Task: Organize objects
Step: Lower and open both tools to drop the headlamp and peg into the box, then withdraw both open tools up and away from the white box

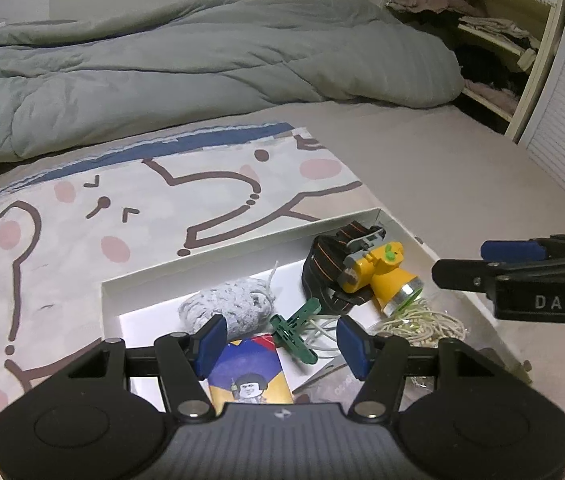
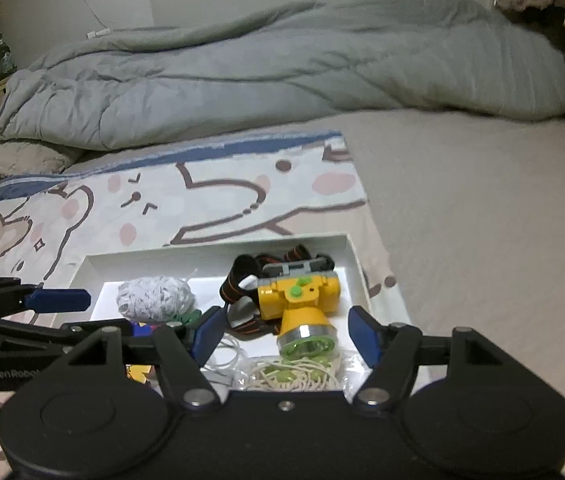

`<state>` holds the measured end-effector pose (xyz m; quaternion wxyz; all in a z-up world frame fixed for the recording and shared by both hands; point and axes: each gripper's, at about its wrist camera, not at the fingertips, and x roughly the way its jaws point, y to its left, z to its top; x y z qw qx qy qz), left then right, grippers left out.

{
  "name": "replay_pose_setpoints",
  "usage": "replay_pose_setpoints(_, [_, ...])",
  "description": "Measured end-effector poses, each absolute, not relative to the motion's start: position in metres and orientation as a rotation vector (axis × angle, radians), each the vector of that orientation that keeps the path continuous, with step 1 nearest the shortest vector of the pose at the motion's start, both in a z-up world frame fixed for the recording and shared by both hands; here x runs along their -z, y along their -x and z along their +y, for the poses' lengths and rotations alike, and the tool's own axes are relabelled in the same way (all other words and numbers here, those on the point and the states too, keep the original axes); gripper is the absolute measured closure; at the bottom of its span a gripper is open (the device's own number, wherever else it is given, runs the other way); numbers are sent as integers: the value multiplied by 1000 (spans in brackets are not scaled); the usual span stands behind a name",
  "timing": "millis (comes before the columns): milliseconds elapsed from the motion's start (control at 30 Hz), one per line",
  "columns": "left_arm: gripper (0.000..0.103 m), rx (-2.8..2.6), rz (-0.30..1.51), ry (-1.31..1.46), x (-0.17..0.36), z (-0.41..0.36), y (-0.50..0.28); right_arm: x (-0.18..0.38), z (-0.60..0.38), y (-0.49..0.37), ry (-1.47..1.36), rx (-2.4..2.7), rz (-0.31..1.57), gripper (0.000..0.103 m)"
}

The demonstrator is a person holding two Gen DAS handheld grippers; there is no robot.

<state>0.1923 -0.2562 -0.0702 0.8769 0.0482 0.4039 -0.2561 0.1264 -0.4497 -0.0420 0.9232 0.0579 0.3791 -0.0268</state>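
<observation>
From the left wrist, the white box (image 1: 242,240) already holds the yellow headlamp (image 1: 378,276), grey yarn ball (image 1: 226,308), green clip (image 1: 294,328) and picture card (image 1: 248,380) — sorting looks nearly done. The left gripper (image 1: 278,344) hangs spread above the card, gripping nothing.

From the right wrist, the right gripper (image 2: 282,336) — spread, empty — hovers just over the headlamp (image 2: 298,300) inside the box (image 2: 356,264).

Black tool (image 1: 278,344), blue pads (image 1: 210,340)

The left tongs (image 1: 278,340) stand with their 2 blue pads (image 1: 211,338) wide apart, gripping nothing. The right tongs (image 2: 282,334) are spread just as wide, also bare, level with them on the right.
</observation>
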Motion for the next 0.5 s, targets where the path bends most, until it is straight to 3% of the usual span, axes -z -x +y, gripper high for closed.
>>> replay_pose_setpoints(133, [36, 529, 828, -95, 55, -245, -183, 27, -442, -114, -113, 46, 758, 31])
replay_pose_setpoints(300, [13, 511, 791, -97, 34, -228, -169, 10, -423, -98, -82, 62, 751, 26])
replay_pose_setpoints(500, [3, 472, 729, -121, 11, -207, -146, -8, -405, -75, -80, 94, 736, 21])
